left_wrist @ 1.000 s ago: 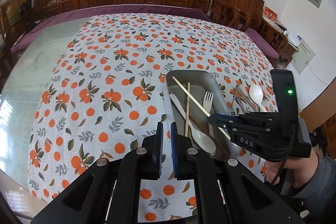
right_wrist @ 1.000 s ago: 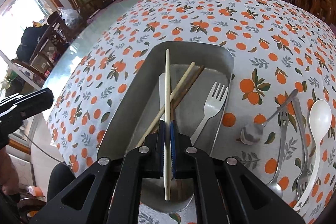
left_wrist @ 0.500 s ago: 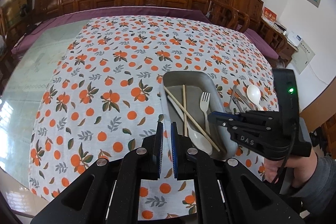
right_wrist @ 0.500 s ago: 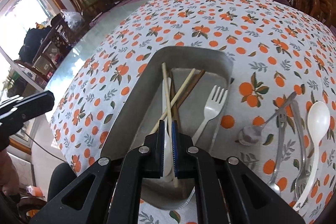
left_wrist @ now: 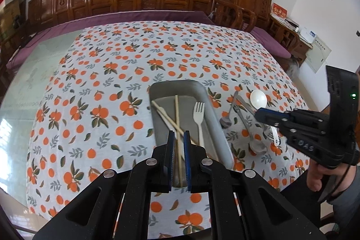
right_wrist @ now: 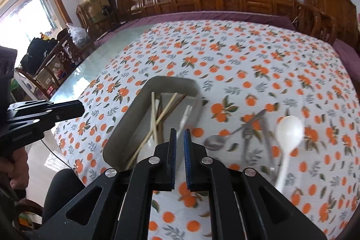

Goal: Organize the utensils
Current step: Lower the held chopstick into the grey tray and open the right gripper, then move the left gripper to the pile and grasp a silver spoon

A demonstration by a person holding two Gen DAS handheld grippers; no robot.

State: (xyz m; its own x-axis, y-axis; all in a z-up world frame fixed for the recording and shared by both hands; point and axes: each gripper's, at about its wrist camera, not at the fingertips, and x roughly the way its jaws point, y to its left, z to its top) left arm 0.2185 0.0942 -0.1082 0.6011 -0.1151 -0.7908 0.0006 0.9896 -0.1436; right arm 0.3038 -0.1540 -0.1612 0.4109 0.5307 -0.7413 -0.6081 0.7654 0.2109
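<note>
- Left wrist view: sharp; shows left gripper (left_wrist: 178, 145) over the near end of the tray (left_wrist: 209, 102), and right gripper (left_wrist: 261, 113) hanging above the loose cutlery right of the tray.
- In the tray: crossed chopsticks (left_wrist: 174, 118) with long axes running near to far, white fork (left_wrist: 199, 118) lengthwise, tines pointing away.
- On the cloth (left_wrist: 112, 73) just right of the tray: metal spoon (left_wrist: 226, 120) angled, bowl nearer; white spoon (left_wrist: 258, 98) with bowl at the far end; more metal cutlery between them, partly hidden by the right gripper.
- Right wrist view: blurred; shows tray (right_wrist: 132, 118), chopsticks (right_wrist: 155, 120), white spoon (right_wrist: 289, 129), plus left gripper (right_wrist: 74, 108) at the left edge.
- Left fingers (left_wrist: 171, 150): narrow gap, nothing clamped; chopsticks seen through the gap, contact unclear.
- Right fingers (right_wrist: 187, 150): narrow gap, nothing between them.
</note>
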